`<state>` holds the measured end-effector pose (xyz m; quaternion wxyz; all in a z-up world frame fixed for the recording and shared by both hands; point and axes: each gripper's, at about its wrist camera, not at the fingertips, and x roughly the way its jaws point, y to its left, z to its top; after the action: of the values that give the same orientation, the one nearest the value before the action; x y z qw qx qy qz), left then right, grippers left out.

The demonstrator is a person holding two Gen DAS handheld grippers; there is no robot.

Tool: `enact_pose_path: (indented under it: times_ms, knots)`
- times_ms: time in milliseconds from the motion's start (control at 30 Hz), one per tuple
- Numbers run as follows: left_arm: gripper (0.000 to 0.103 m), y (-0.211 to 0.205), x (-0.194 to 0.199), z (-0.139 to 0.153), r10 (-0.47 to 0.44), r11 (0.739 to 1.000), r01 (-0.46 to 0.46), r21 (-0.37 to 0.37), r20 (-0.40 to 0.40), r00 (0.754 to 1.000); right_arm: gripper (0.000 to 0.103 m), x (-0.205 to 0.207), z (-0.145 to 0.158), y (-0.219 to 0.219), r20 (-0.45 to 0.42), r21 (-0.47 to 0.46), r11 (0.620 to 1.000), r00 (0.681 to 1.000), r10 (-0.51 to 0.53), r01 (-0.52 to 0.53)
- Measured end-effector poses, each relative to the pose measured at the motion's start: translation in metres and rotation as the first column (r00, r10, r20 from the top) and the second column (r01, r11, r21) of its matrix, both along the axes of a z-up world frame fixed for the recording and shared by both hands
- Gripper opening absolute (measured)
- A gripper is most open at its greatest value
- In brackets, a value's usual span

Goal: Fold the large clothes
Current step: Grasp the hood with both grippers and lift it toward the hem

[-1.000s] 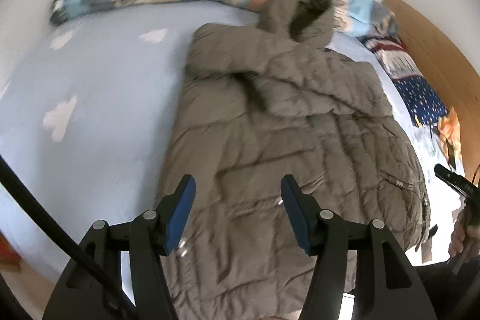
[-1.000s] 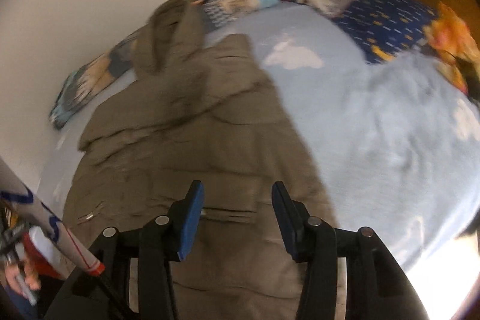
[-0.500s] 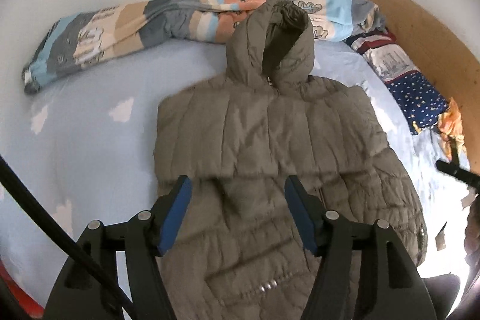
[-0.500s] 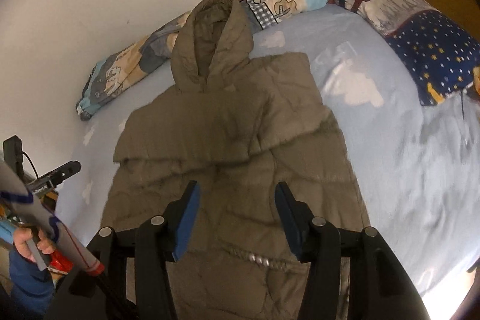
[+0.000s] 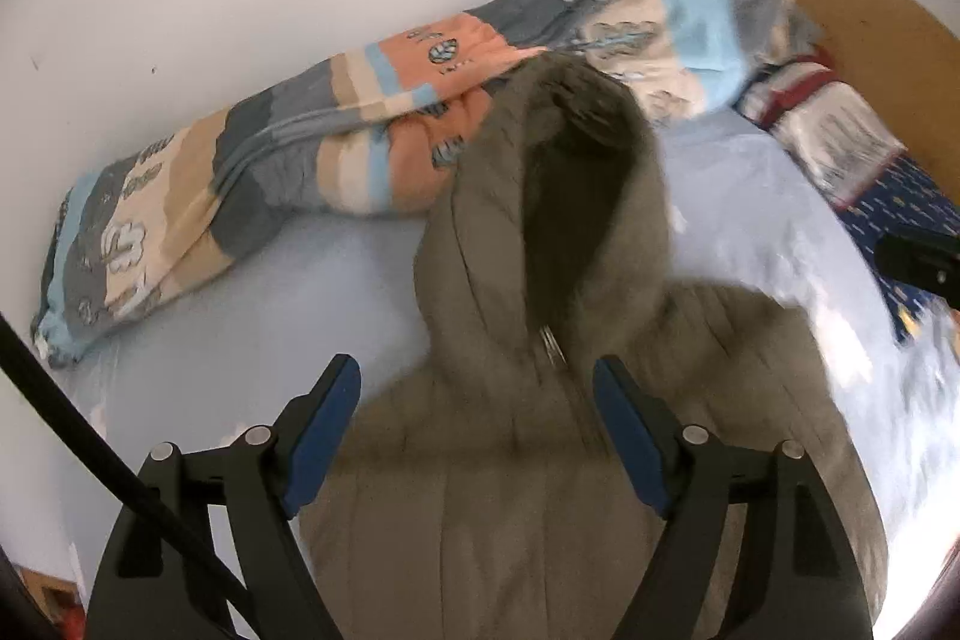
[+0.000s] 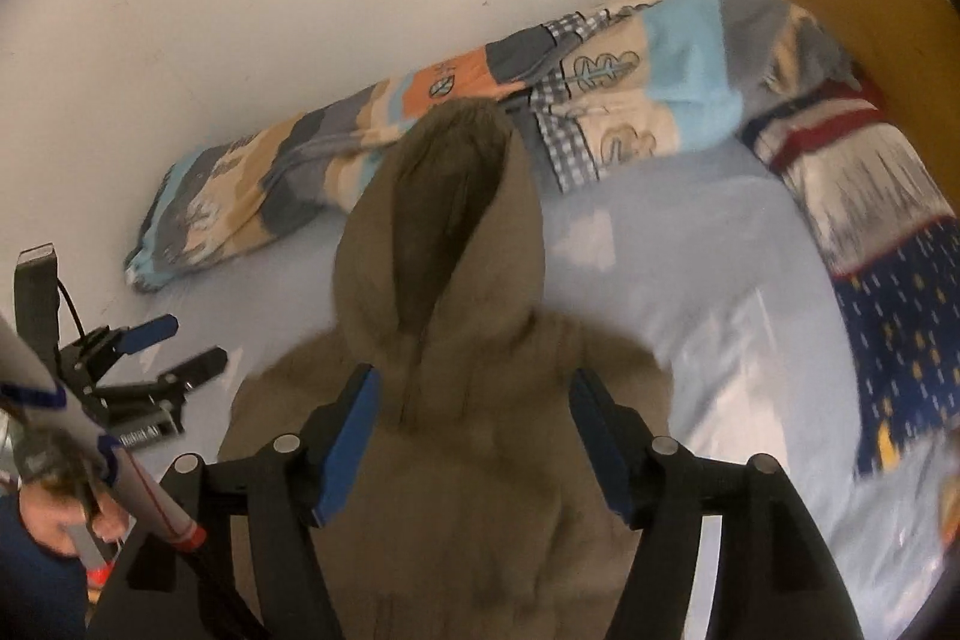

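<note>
Both grippers advanced to coat point(image 5: 510, 460) hood, jaws just spreading, empty; rolled quilt point(image 5: 288, 172) behind hood.

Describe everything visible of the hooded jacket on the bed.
The jacket is a khaki-brown quilted puffer, lying flat, front up, on the light blue sheet. Its hood points toward the wall, its dark lining showing, its tip against the patchwork quilt. A zip runs down the front. Neither open gripper touches it.
</note>
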<state>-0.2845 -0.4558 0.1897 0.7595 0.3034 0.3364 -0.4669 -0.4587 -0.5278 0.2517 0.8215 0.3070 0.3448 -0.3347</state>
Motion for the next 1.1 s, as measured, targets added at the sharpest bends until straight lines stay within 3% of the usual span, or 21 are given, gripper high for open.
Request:
enact_pose_path:
  times_ms: [200, 367, 500, 533, 567, 600, 667, 767, 867, 1000, 1100]
  knots:
    - [0.079, -0.097, 0.04, -0.026, 0.027, 0.999, -0.027, -0.029, -0.004, 1.0, 0.07, 0.07, -0.04, -0.101, 0.002, 0.003, 0.997, 0.997, -0.073, 0.073]
    - [0.079, -0.148, 0.053, -0.043, 0.02, 0.999, -0.018, -0.031, 0.039, 0.999, 0.07, 0.116, -0.079, -0.158, -0.033, 0.002, 0.997, 0.996, -0.079, 0.08]
    - [0.077, -0.171, 0.057, -0.069, 0.044, 0.999, -0.043, -0.013, 0.083, 0.996, 0.07, 0.139, -0.099, -0.185, 0.002, 0.013, 0.997, 0.997, -0.076, 0.076]
    - [0.051, -0.173, 0.061, -0.075, 0.06, 0.998, -0.061, 0.006, 0.076, 0.995, 0.063, 0.146, -0.106, -0.188, -0.02, 0.01, 0.998, 0.997, -0.069, 0.069]
    - [0.013, -0.173, 0.067, -0.082, 0.078, 0.996, -0.079, 0.038, 0.037, 0.996, 0.045, 0.151, -0.112, -0.188, -0.056, 0.004, 0.997, 0.996, -0.075, 0.075]
    - [0.014, -0.169, 0.071, -0.084, 0.082, 0.996, -0.082, 0.032, 0.002, 0.997, 0.007, 0.155, -0.117, -0.187, -0.071, 0.018, 0.998, 0.996, -0.056, 0.057]
    - [0.014, -0.154, 0.071, -0.077, 0.07, 0.998, -0.07, -0.006, -0.005, 0.998, 0.007, 0.152, -0.115, -0.176, -0.104, -0.027, 0.998, 0.992, -0.066, 0.063]
    - [0.014, -0.113, 0.063, -0.054, 0.037, 0.998, -0.04, -0.049, -0.064, 0.997, 0.007, 0.133, -0.096, -0.156, -0.057, -0.044, 0.997, 0.996, -0.061, 0.059]
    - [0.014, -0.071, 0.045, -0.029, 0.003, 0.997, -0.008, -0.074, -0.069, 0.998, 0.007, 0.111, -0.07, -0.126, -0.019, -0.073, 0.997, 0.999, -0.032, 0.031]
    - [0.014, 0.007, 0.019, 0.006, -0.033, 0.994, 0.024, -0.104, -0.092, 0.995, 0.007, 0.078, -0.034, -0.071, 0.018, -0.1, 0.995, 1.0, 0.013, -0.011]
    - [0.015, 0.062, 0.003, 0.012, -0.031, 0.994, 0.018, -0.11, -0.12, 0.992, 0.007, 0.048, -0.014, -0.022, 0.033, -0.13, 0.99, 0.998, 0.053, -0.048]
